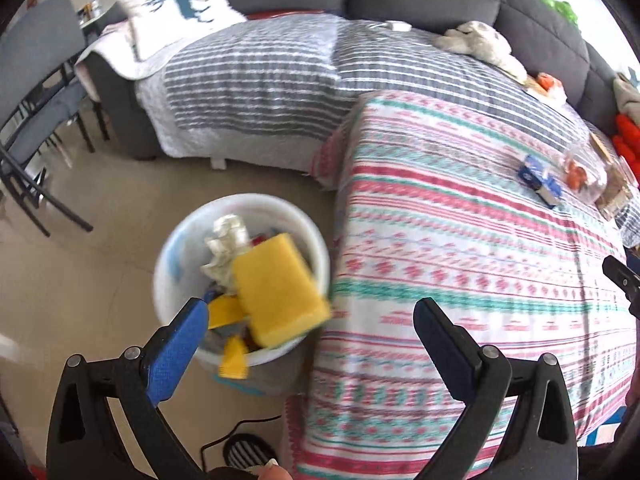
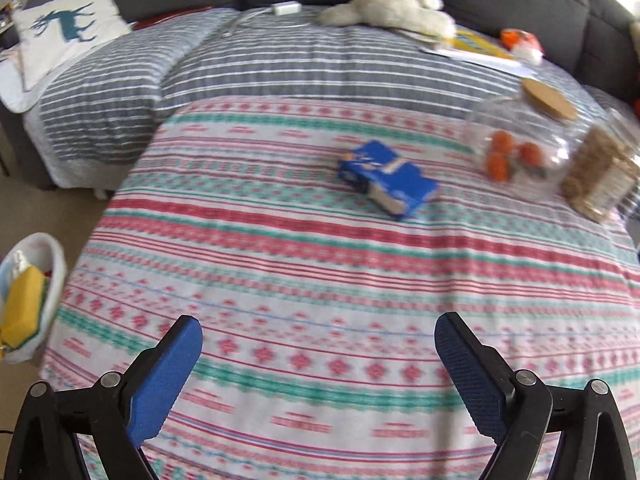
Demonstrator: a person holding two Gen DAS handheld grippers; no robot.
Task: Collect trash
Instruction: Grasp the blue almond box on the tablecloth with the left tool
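A white trash bin (image 1: 176, 240) stands on the floor beside the patterned bed cover. A yellow sponge (image 1: 280, 288) lies on top of crumpled paper (image 1: 226, 246) and other trash in it. My left gripper (image 1: 310, 320) is open and empty, above the bin's near rim and the bed edge. My right gripper (image 2: 318, 340) is open and empty over the bed cover. A blue wrapper box (image 2: 386, 180) lies on the cover ahead of it; it also shows in the left wrist view (image 1: 540, 178). The bin shows at the left edge of the right wrist view (image 2: 60, 264).
A clear jar (image 2: 520, 148) with orange items and a cork lid (image 2: 550, 98) lies right of the blue box. A container of brown snacks (image 2: 600, 176) is beside it. A plush toy (image 2: 396, 6), papers and a deer pillow (image 2: 64, 28) lie near the grey sofa back. Chairs (image 1: 36, 92) stand left.
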